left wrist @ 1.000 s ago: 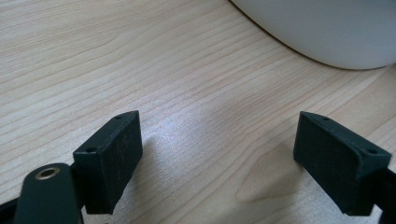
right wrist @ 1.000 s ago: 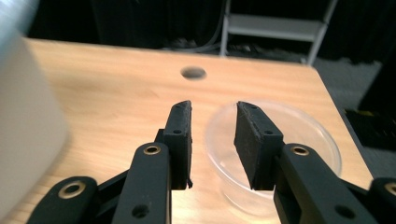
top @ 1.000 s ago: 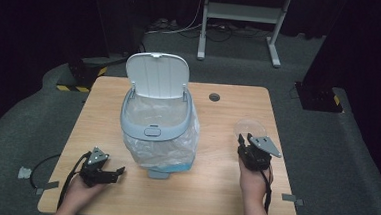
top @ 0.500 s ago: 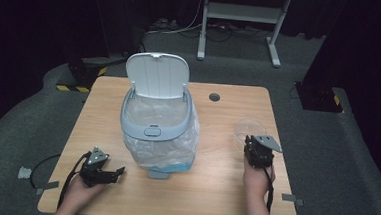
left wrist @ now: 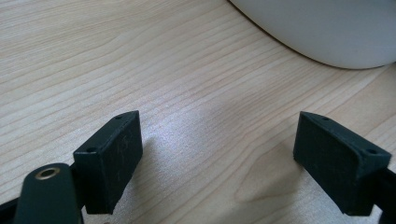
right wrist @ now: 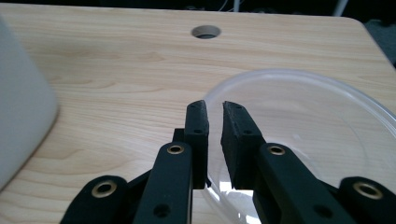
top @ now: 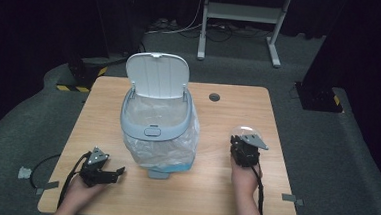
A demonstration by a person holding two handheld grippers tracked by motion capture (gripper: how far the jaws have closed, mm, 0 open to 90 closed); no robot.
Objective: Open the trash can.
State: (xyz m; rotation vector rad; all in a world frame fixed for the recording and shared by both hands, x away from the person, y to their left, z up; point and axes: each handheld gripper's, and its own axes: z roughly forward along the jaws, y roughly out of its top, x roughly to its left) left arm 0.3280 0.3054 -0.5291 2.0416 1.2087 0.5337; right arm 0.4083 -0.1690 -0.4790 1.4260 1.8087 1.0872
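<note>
Standing at the middle of the surface (top: 228,120), the bin (top: 159,130) is the biggest thing before us, its lid (top: 157,75) tipped up and back and a clear liner (top: 163,148) bulging out below its grey rim. Off to its right, well apart from it, lies the clear plastic dish (right wrist: 308,140), which we take to be the thing in hand. Our right gripper (right wrist: 214,140) has come down toward us and lower than a second ago, and its fingers (right wrist: 196,135) have just been closing: they now stand narrow, straddling the dish's near rim, though we cannot tell whether the pads truly press on it. We judge the pick-up nearly made, with the lift to the bin next. Our left gripper (left wrist: 219,154) rests by the bin's foot, fingers wide, holding nothing.
</note>
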